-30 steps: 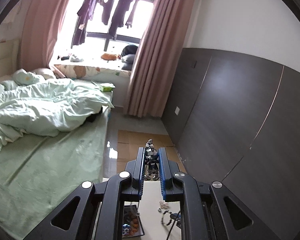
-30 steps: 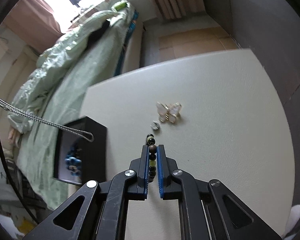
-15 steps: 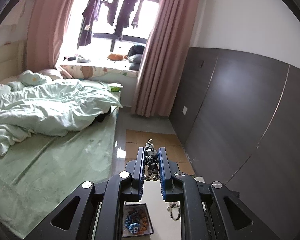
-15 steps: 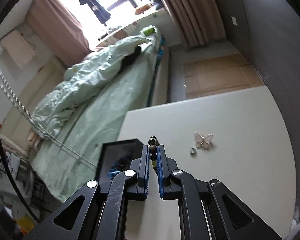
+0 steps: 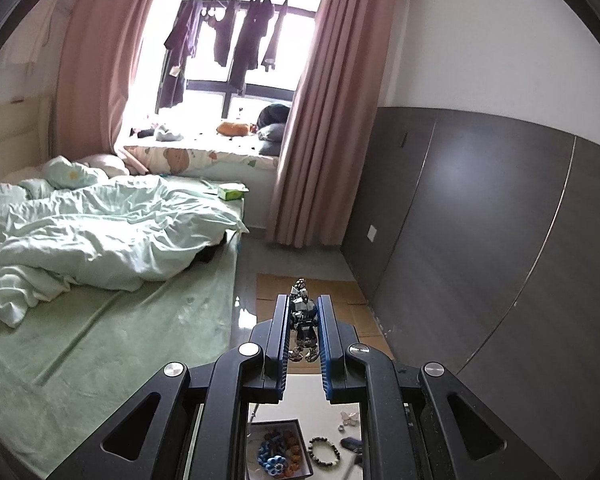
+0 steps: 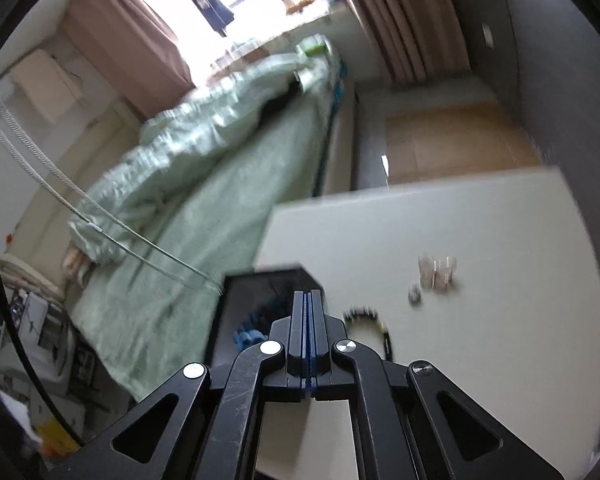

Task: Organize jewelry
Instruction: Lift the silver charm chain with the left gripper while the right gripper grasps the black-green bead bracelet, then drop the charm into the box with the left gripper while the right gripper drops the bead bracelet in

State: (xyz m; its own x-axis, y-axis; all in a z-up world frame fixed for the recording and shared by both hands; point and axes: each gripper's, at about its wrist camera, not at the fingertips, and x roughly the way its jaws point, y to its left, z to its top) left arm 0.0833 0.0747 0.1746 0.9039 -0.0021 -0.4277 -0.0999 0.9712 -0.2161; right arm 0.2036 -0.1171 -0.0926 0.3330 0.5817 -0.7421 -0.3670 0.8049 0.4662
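My left gripper (image 5: pixel 304 308) is shut on a silver metallic jewelry piece (image 5: pixel 302 314) and holds it high above the white table (image 5: pixel 320 412). Below it I see the jewelry box (image 5: pixel 278 450) with blue and brown beads, and a dark bead bracelet (image 5: pixel 324 449) lying on the table right of the box. My right gripper (image 6: pixel 308 300) is shut with nothing between its pads, just above the black box (image 6: pixel 244 304). The bead bracelet (image 6: pixel 370 320) lies on the table right of the right gripper. A butterfly brooch (image 6: pixel 438 270) and a small ring (image 6: pixel 414 295) lie farther right.
A bed with green bedding (image 5: pixel 100 240) lies left of the table. A dark panelled wall (image 5: pixel 480 240) runs along the right. Cardboard sheets (image 5: pixel 312 296) cover the floor beyond the table. A thin steel cable (image 6: pixel 100 216) crosses the right wrist view at left.
The bead bracelet left my right gripper and now lies on the table; that gripper shut fully and moved left toward the box. My left gripper rose and tilted up with the silver piece.
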